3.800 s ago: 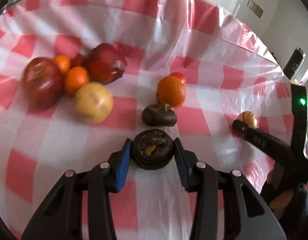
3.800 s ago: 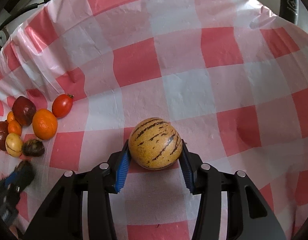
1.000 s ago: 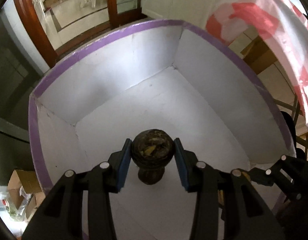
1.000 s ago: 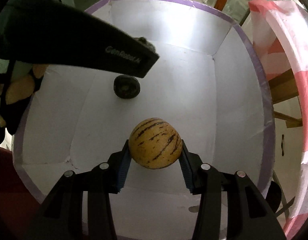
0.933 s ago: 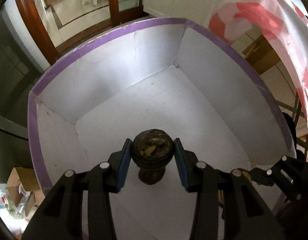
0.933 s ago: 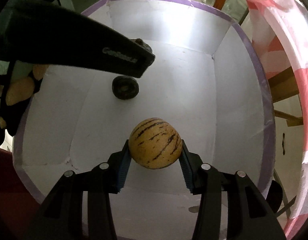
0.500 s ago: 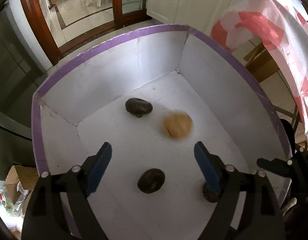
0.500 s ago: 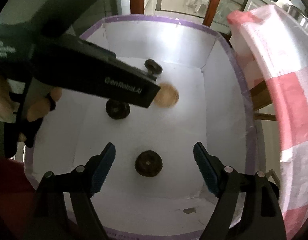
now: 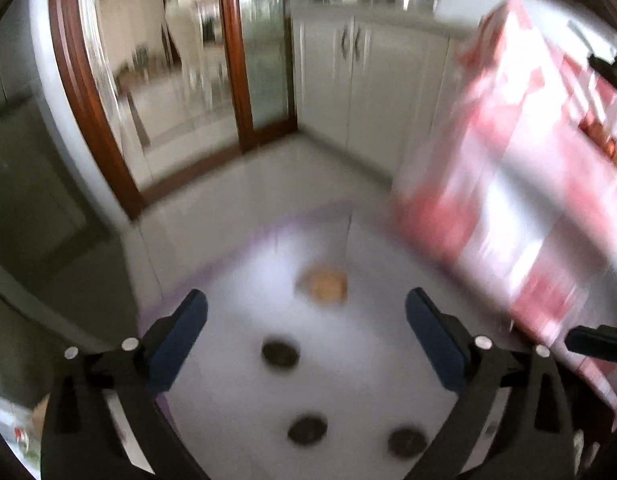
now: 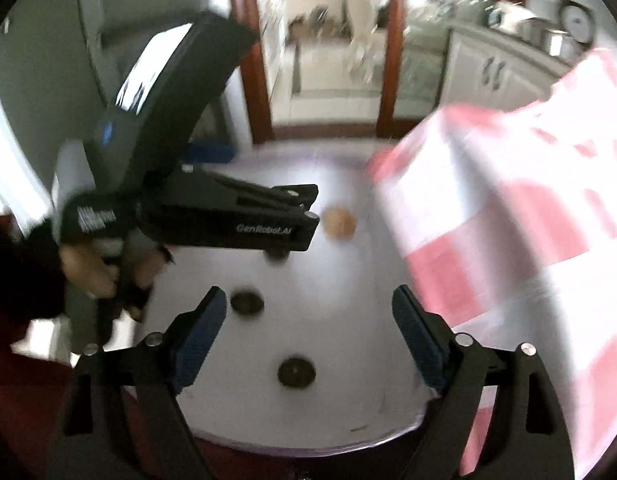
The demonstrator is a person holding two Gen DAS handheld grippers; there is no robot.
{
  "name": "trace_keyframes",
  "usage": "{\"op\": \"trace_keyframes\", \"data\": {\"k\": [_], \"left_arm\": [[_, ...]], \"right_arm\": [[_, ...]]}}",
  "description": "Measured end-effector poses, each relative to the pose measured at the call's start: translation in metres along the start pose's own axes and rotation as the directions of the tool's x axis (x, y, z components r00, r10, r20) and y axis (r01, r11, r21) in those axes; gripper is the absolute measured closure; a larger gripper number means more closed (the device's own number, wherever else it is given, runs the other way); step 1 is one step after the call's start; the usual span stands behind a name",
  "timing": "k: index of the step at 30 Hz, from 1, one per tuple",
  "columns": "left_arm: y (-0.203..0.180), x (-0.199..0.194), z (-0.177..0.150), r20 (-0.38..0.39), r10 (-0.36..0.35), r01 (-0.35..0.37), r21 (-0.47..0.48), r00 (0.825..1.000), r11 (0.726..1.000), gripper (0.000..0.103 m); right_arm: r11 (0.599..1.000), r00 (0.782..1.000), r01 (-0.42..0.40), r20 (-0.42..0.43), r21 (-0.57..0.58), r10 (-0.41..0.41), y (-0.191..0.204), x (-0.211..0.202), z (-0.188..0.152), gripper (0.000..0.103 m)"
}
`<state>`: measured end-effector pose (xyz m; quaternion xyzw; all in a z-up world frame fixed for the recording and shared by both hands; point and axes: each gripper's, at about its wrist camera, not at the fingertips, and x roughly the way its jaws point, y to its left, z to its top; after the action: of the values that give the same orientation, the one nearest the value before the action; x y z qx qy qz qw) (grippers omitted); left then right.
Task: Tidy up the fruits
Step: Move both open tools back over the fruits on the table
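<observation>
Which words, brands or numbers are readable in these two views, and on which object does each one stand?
"GenRobot.AI": white letters on the side of the left gripper, seen in the right wrist view.
A white label on the left gripper's handle: too blurred to read.
Left wrist view: no readable text.

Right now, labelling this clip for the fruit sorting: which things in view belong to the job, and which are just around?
Job:
- white purple-rimmed box
- tan round fruit
- three dark round fruits, e.g.
- red-and-white checked tablecloth
- left gripper and right gripper, both open

Around:
- white cabinet doors
- wood-framed glass door
</observation>
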<state>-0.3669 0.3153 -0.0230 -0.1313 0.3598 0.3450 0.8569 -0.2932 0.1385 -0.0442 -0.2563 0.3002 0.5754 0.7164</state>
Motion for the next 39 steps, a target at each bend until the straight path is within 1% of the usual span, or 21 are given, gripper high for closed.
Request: {"op": "trace_keyframes", "data": {"k": [3,5,6,8,11,12,13,14,17,18,19,20,23,24,27,30,32,34,35,38,39], "left_arm": [[-0.023,-0.024,0.034,0.122,-0.044,0.041,0.026,0.992,0.999,0.002],[-0.042,-0.036,0.053,0.165,-0.099,0.093,0.046,0.981,0.995,0.001],[-0.056,-0.041,0.065,0.18,-0.139,0.13,0.063,0.974,0.99,0.002],[-0.086,-0.049,0.082,0.204,-0.198,0.18,0.103,0.959,0.978,0.001],[-0.148,-0.059,0.107,0.232,-0.295,0.257,0.18,0.927,0.949,0.001],[-0.165,-0.059,0.112,0.235,-0.314,0.273,0.193,0.92,0.943,0.001],[-0.187,-0.058,0.12,0.231,-0.352,0.306,0.212,0.907,0.928,0.001],[-0.202,-0.058,0.122,0.221,-0.378,0.331,0.225,0.899,0.917,0.001],[-0.267,-0.045,0.135,0.184,-0.463,0.41,0.266,0.867,0.872,0.001],[-0.282,-0.044,0.136,0.174,-0.474,0.417,0.283,0.863,0.864,0.001],[-0.302,-0.038,0.138,0.157,-0.482,0.423,0.303,0.862,0.854,0.001],[-0.327,-0.026,0.142,0.124,-0.486,0.43,0.317,0.865,0.846,0.001],[-0.369,0.001,0.151,0.036,-0.497,0.467,0.293,0.867,0.835,0.002],[-0.39,0.014,0.156,0.0,-0.502,0.483,0.273,0.865,0.832,0.002],[-0.423,0.042,0.16,-0.04,-0.5,0.494,0.239,0.865,0.836,0.002],[-0.442,0.063,0.164,-0.051,-0.503,0.502,0.197,0.863,0.842,0.002],[-0.444,0.074,0.163,-0.061,-0.515,0.518,0.16,0.855,0.84,0.002],[-0.444,0.086,0.161,-0.108,-0.531,0.541,0.122,0.84,0.832,0.002],[-0.441,0.089,0.162,-0.116,-0.553,0.563,0.103,0.825,0.82,0.002],[-0.431,0.088,0.163,-0.09,-0.6,0.606,0.072,0.795,0.792,0.002],[-0.43,0.089,0.163,-0.095,-0.622,0.629,0.065,0.777,0.775,0.002]], "right_arm": [[0.996,0.988,0.027,0.147,0.081,-0.039,-0.022,-0.048,0.015,0.016],[0.99,0.973,0.053,0.215,0.128,-0.08,-0.036,-0.073,0.019,0.016],[0.981,0.957,0.083,0.261,0.175,-0.127,-0.051,-0.092,0.02,0.016],[0.963,0.935,0.114,0.302,0.244,-0.187,-0.069,-0.11,0.019,0.016],[0.914,0.895,0.164,0.334,0.371,-0.297,-0.112,-0.145,0.005,0.016],[0.89,0.878,0.198,0.33,0.411,-0.347,-0.128,-0.154,-0.001,0.016],[0.866,0.863,0.231,0.317,0.444,-0.393,-0.143,-0.16,-0.004,0.016],[0.827,0.844,0.274,0.29,0.49,-0.452,-0.162,-0.171,-0.01,0.016],[0.747,0.808,0.303,0.256,0.591,-0.53,-0.199,-0.188,-0.03,0.016],[0.701,0.793,0.316,0.228,0.64,-0.566,-0.218,-0.194,-0.038,0.016],[0.674,0.784,0.328,0.207,0.662,-0.585,-0.228,-0.188,-0.04,0.016],[0.629,0.769,0.346,0.174,0.696,-0.616,-0.246,-0.196,-0.05,0.016],[0.534,0.739,0.377,0.102,0.757,-0.665,-0.278,-0.207,-0.073,0.016],[0.49,0.728,0.39,0.065,0.78,-0.683,-0.296,-0.208,-0.086,0.016],[0.378,0.701,0.414,-0.026,0.828,-0.713,-0.325,-0.221,-0.118,0.016],[0.293,0.688,0.436,-0.105,0.851,-0.719,-0.361,-0.223,-0.137,0.016],[0.27,0.678,0.459,-0.137,0.846,-0.722,-0.382,-0.221,-0.143,0.016],[0.245,0.665,0.488,-0.175,0.838,-0.726,-0.404,-0.219,-0.147,0.016],[0.231,0.659,0.501,-0.194,0.834,-0.727,-0.418,-0.216,-0.15,0.016],[0.198,0.665,0.503,-0.231,0.841,-0.71,-0.446,-0.209,-0.154,0.016],[0.179,0.676,0.484,-0.237,0.857,-0.698,-0.461,-0.205,-0.156,0.016]]}}
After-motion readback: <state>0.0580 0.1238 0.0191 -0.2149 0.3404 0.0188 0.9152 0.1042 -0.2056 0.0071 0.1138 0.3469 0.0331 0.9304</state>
